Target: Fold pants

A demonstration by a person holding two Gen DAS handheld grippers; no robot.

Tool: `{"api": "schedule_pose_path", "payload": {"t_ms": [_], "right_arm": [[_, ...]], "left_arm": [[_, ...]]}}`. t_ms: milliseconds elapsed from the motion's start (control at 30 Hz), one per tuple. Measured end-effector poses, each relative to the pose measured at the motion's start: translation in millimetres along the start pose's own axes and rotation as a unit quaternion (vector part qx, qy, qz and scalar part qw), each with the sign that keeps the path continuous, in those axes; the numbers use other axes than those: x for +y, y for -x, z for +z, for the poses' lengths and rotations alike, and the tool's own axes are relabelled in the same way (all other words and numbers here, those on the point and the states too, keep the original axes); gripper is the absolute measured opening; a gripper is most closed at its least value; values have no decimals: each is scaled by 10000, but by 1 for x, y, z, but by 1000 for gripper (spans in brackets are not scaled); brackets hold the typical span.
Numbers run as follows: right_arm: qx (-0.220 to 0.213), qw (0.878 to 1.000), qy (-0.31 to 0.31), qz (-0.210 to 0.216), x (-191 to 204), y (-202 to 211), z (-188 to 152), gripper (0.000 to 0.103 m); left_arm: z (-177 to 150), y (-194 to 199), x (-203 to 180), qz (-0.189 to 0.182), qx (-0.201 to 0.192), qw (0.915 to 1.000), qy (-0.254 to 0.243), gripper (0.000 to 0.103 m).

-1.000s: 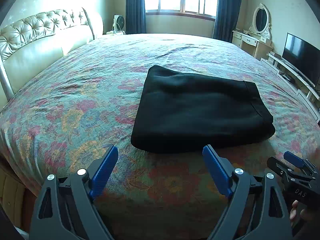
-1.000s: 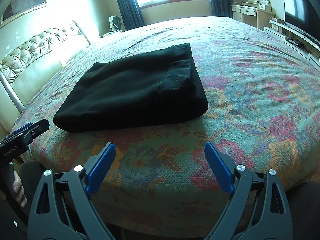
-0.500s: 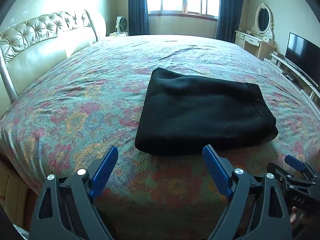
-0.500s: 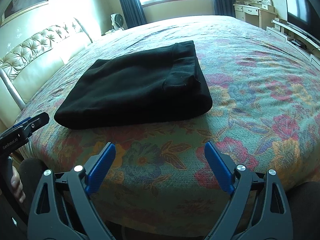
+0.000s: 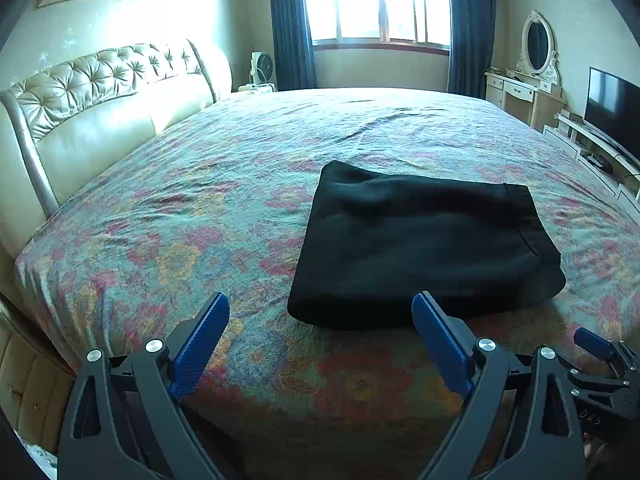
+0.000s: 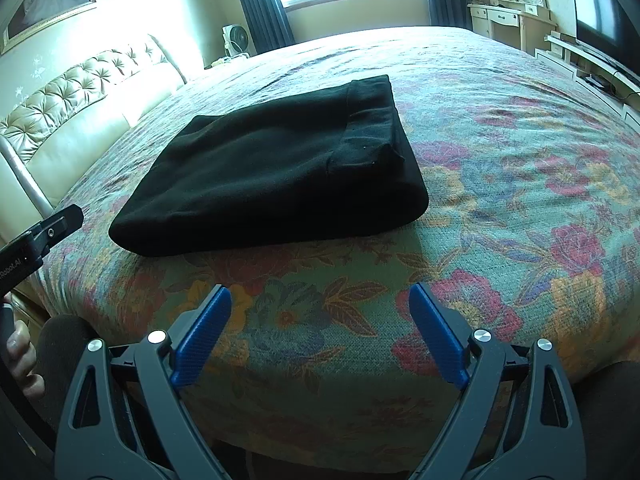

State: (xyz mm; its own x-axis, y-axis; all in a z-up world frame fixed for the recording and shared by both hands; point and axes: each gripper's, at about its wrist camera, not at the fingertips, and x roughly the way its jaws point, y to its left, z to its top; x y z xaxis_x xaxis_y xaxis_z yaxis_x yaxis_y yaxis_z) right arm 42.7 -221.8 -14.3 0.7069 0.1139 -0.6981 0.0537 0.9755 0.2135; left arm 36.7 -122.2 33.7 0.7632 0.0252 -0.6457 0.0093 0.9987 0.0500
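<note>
Through my left wrist camera, my left gripper (image 5: 320, 320) hangs with its jaws spread wide and nothing between them. The black pants (image 5: 424, 244) lie ahead and a little to the right, folded into a compact rectangle on the floral bedspread (image 5: 192, 220), long axis running left to right. The near fold sits just beyond my right blue finger (image 5: 440, 340). A tufted headboard (image 5: 108, 92) is on the left, a window (image 5: 380, 0) beyond.

Through my right wrist camera, my right gripper (image 6: 320, 320) is also spread and empty. The pants (image 6: 272, 176) lie ahead and to the left, apart from my fingertips; their waistband end seems to point toward the far right, though the dark cloth makes that uncertain. I judge the fold finished, and my left gripper nearer.
</note>
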Motion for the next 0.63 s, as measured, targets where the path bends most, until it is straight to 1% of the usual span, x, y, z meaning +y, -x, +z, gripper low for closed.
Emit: {"api": "schedule_pose_path", "payload": {"t_ms": [100,200,233,333,433,633], "right_arm": [[36,10000,-12,13,0,-2,-1,90],[37,10000,27,16,0,-2,-1,90],[32,10000,25,16,-1,-2,0,90],[15,10000,-3,11,-2,-1,1,90],[11,10000,-36,0,-5,-1,2,90],[49,10000,-63,1,-8,-3,1,90]], "left_arm": [[0,-1,0,-125,124,9998,26,92],[-2,-2,-7,-166,85,9995,-263,92],[-3,-1,-8,-197,59,9994,-287,92],[-3,-1,-7,-422,110,9989,-191,92],[-2,2,-7,-407,23,9990,-154,92],[-4,-4,-4,-405,165,9990,-71,92]]}}
